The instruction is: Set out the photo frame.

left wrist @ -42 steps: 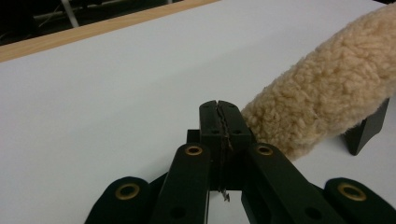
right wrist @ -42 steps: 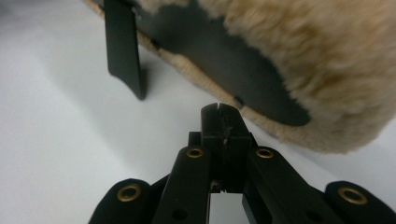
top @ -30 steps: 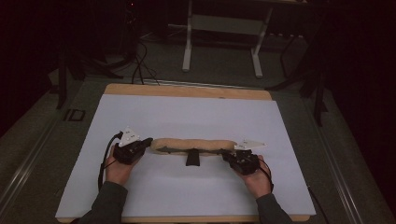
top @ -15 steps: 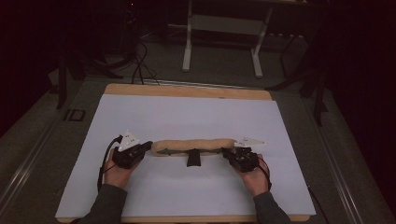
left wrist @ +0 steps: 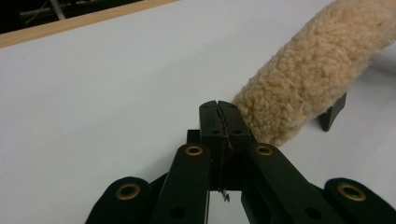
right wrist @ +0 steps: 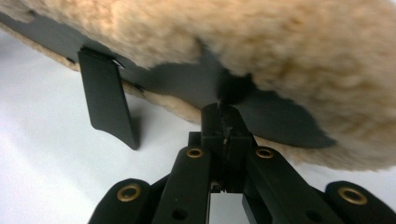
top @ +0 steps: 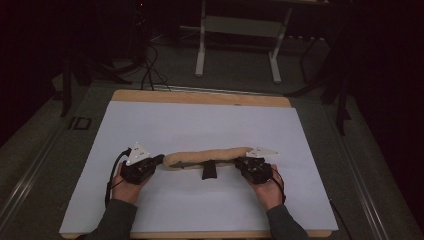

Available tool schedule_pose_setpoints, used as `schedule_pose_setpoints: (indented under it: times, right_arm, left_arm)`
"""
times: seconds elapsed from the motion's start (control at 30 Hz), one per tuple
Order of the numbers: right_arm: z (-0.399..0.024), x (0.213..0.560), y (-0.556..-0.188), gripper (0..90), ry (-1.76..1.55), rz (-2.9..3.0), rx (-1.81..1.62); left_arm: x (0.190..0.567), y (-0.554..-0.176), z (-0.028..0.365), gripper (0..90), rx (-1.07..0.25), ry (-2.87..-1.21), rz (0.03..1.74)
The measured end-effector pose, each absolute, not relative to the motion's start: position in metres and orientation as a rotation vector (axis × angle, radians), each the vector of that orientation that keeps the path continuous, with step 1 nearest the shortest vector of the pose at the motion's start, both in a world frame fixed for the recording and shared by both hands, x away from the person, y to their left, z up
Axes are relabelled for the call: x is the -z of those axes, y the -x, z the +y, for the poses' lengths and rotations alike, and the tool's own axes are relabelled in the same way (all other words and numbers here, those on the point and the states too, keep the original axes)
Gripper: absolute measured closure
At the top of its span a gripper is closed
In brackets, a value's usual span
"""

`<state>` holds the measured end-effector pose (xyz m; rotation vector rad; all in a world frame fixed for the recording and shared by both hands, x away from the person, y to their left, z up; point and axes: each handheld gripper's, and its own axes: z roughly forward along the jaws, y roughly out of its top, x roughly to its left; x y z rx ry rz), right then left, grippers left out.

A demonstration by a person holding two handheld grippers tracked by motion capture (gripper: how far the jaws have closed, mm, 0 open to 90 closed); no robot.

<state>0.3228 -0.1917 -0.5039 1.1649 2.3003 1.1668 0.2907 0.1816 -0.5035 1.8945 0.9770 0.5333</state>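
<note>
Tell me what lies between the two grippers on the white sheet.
In the high view, a tan fleecy roll spans from left gripper to right gripper.

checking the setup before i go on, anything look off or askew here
Nothing stands out. The long tan fleece-covered pad lies across the white table sheet, its black strap tab sticking out. The left gripper and right gripper sit shut at its ends.

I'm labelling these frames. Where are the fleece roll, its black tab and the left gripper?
fleece roll (top: 212,155), high view, middle of its woolly top.
black tab (right wrist: 108,100), right gripper view, flat face of the strip.
left gripper (left wrist: 219,109), left gripper view, tips of its shut jaws.
</note>
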Motion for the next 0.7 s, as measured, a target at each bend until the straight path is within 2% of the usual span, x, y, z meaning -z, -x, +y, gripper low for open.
schedule_pose_setpoints:
  times: [0.47,0.7]
  right_arm:
    - [-0.186,0.506,-0.327,90.0,-1.194,2.296,-1.160]
    - [-0.188,0.504,-0.331,90.0,-1.216,2.289,-1.168]
  left_arm:
    - [0.504,-0.283,0.176,90.0,-0.510,-1.904,0.950]
    - [0.504,-0.273,0.172,90.0,-0.447,-1.912,0.911]
